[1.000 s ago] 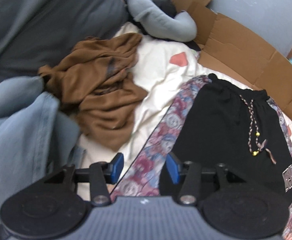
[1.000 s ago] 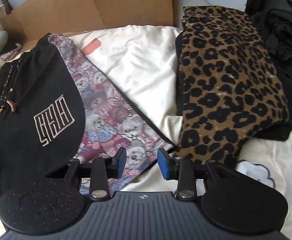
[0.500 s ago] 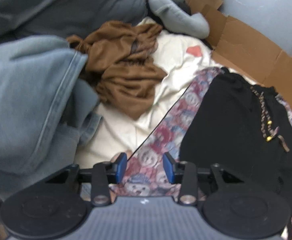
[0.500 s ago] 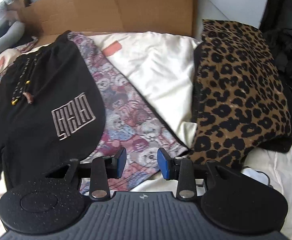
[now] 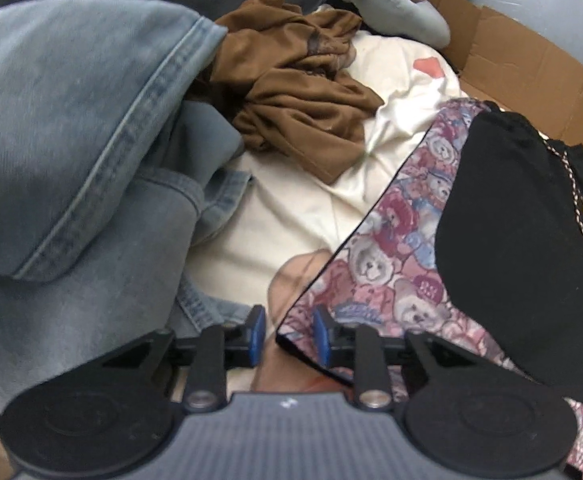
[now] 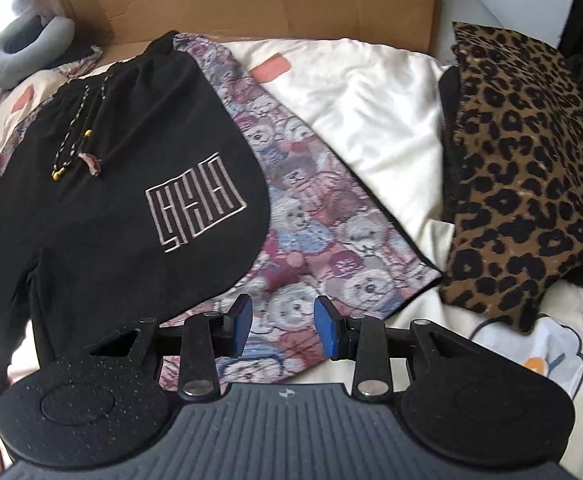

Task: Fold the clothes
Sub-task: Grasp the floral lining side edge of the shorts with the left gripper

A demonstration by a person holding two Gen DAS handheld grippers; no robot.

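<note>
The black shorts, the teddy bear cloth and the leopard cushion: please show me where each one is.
black shorts [image 6: 103, 216], right wrist view, middle of the front.
teddy bear cloth [image 6: 323, 236], right wrist view, bare printed part.
leopard cushion [image 6: 527, 168], right wrist view, top face.

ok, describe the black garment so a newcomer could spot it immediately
On the cream bedsheet, a teddy-bear print cloth is spread out. The black shorts lie on top of it. They are the only black piece with a pale maze-like square emblem and a beaded drawstring.

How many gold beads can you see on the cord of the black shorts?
2 in the right wrist view: one bead halfway along the cord, another at its end on the black shorts. Folds may hide more.
</note>
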